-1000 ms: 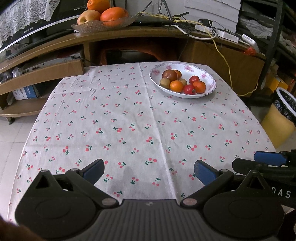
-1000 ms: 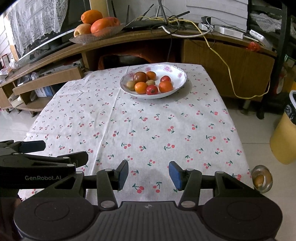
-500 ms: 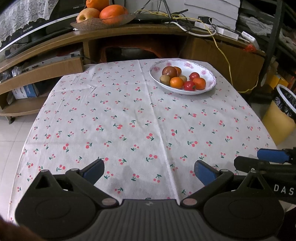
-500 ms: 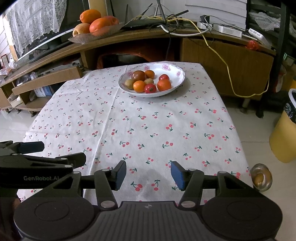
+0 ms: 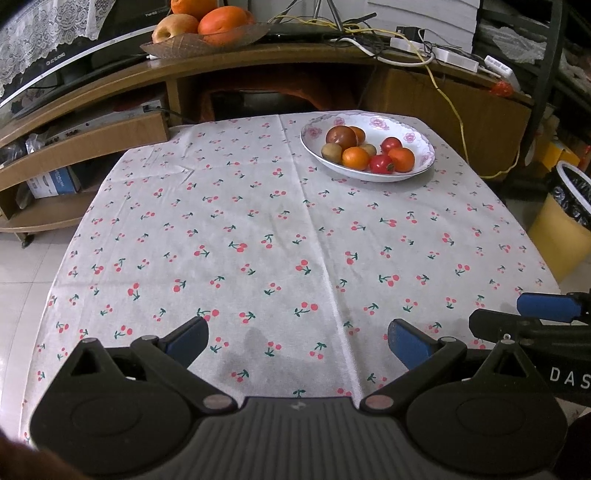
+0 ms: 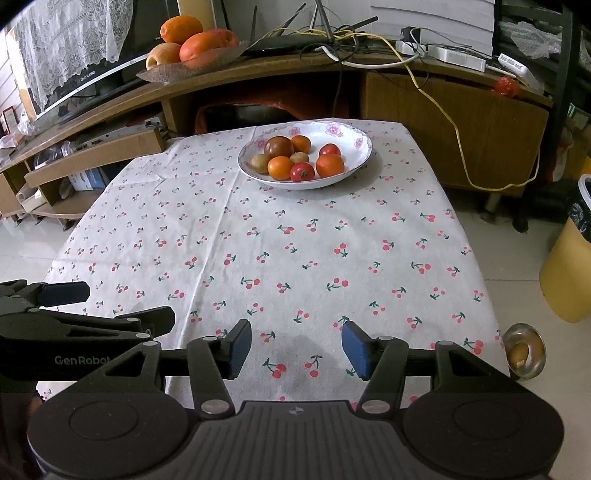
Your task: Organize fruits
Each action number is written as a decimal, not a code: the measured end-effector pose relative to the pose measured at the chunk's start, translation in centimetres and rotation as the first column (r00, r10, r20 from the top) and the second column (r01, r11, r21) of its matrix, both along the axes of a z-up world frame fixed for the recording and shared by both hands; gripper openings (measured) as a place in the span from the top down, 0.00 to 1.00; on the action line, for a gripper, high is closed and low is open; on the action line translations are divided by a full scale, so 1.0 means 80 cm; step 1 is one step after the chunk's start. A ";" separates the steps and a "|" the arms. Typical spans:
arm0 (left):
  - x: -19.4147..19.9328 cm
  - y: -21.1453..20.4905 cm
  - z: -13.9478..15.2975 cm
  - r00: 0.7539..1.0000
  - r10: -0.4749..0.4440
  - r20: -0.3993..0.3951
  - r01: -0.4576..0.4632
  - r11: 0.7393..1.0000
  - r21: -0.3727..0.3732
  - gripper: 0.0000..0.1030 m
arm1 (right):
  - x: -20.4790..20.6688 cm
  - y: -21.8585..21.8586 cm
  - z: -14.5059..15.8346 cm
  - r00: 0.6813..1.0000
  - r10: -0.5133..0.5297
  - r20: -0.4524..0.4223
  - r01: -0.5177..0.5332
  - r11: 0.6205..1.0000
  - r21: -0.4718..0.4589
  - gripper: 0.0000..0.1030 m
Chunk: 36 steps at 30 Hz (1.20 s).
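A white flowered bowl (image 5: 417, 127) (image 6: 354, 138) stands at the far right of the cherry-print tablecloth (image 5: 258, 229) (image 6: 295, 240). It holds several small fruits: a dark tomato (image 5: 340, 136) (image 6: 279, 146), oranges (image 5: 355, 158) (image 6: 280, 167), red tomatoes (image 5: 381, 164) (image 6: 302, 171) and kiwis (image 5: 331, 152) (image 6: 260, 162). My left gripper (image 5: 297, 338) is open and empty over the near table edge. My right gripper (image 6: 296, 347) is open and empty beside it, also near the front edge. Both are far from the bowl.
A brown dish with large oranges and an apple (image 5: 207, 27) (image 6: 192, 48) sits on the wooden cabinet behind the table, among cables and power strips (image 6: 439, 51). A yellow bin (image 5: 565, 225) (image 6: 569, 273) stands on the floor at the right. A small metal bowl (image 6: 523, 350) lies on the floor.
Both grippers have pulled slightly back and tilted; the bowl appears a little farther away. The right gripper's jaws have widened a little. Nothing was grasped.
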<state>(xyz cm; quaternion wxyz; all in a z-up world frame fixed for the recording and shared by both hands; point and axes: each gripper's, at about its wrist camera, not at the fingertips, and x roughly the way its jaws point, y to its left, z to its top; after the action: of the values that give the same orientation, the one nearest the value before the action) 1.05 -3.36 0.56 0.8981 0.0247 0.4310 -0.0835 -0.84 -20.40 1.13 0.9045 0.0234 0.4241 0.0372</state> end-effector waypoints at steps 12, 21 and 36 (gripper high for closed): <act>0.000 0.000 -0.002 1.000 0.001 -0.001 -0.001 1.000 0.010 0.00 | -0.001 0.001 -0.002 1.000 0.000 -0.008 -0.001 1.000 -0.004 0.46; -0.002 0.000 -0.003 1.000 0.005 -0.009 -0.004 1.000 0.021 0.00 | -0.001 0.003 -0.003 1.000 0.005 -0.023 -0.005 1.000 -0.007 0.46; -0.007 -0.001 -0.001 1.000 0.009 -0.001 -0.008 0.999 0.038 0.00 | -0.003 0.005 -0.004 1.000 0.008 -0.030 -0.008 1.000 -0.010 0.46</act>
<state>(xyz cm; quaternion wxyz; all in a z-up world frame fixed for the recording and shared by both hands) 0.52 -3.41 0.48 0.8975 0.0396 0.4333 -0.0716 -1.06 -20.03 0.83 0.8981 0.0175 0.4378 0.0384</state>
